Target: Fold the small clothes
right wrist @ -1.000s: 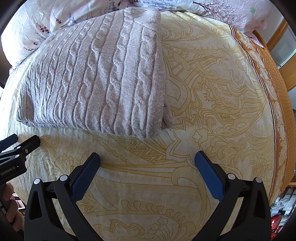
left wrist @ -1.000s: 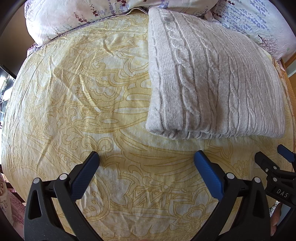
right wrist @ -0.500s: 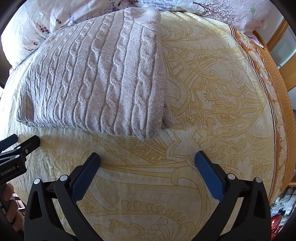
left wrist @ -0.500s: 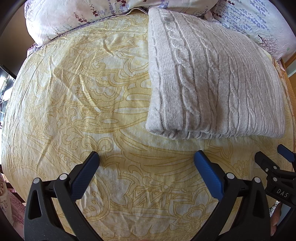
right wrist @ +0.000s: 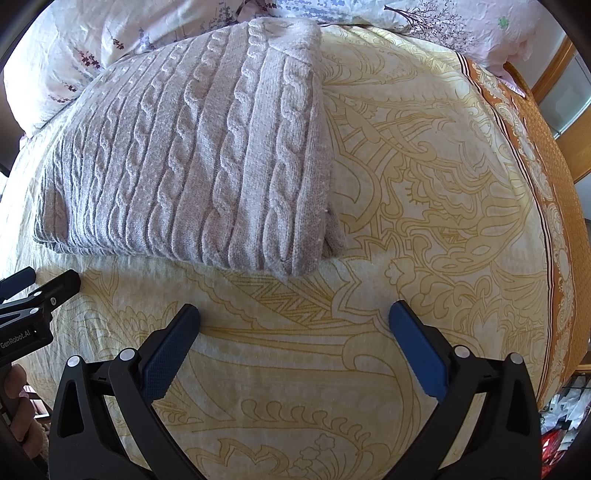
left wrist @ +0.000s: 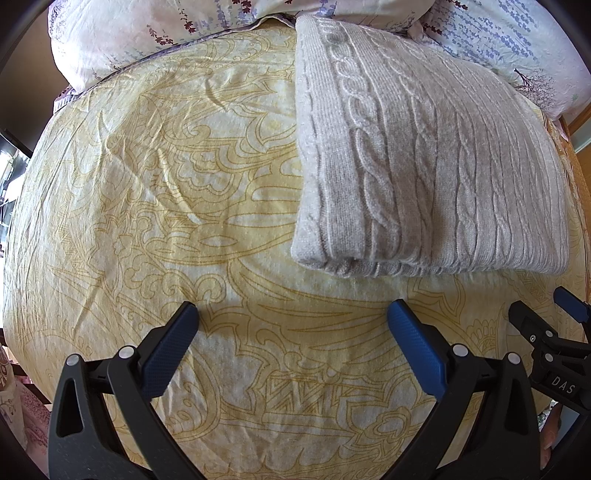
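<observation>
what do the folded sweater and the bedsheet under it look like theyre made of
Folded sweater: thick knitted yarn, probably wool or acrylic, with a soft matte, slightly fuzzy finish; raised cable twists and ribs show. Bedsheet: thin woven fabric, likely cotton, matte; fine creases and a flat printed yellow pattern suggest it.

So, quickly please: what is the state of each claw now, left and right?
Left claw: open, holding nothing, short of the folded sweater.
Right claw: open, holding nothing.

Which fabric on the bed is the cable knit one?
The folded grey sweater lying on the yellow sheet; the floral pillows behind it are smooth printed cloth.
</observation>
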The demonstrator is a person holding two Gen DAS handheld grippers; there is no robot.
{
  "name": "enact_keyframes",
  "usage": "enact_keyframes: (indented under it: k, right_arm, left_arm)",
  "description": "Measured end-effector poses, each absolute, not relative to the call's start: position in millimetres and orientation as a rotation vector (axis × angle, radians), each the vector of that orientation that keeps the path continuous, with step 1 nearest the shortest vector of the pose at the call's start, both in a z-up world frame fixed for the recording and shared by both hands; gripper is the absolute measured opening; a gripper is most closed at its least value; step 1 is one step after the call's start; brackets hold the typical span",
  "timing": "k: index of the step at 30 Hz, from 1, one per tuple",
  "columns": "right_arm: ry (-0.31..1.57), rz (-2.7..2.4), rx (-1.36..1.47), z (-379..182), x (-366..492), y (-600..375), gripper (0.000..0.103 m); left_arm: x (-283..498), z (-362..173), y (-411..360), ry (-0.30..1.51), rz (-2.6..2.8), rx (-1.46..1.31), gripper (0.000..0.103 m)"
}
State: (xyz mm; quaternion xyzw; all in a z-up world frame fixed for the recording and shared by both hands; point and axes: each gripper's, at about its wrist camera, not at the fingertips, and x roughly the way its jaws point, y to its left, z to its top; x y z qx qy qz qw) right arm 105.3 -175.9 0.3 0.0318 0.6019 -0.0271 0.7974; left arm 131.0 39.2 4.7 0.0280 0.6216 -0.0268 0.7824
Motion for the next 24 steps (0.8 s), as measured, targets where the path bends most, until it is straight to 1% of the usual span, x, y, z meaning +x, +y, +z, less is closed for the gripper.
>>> enact_keyframes:
  k: [24]
  right_arm:
    - [1.293, -0.058, 0.069, 0.4, 107.4, -176.6, 0.102]
  left_arm:
    - [130.9, 4.8, 39.0, 1.343, -0.058, 0.061, 0.101]
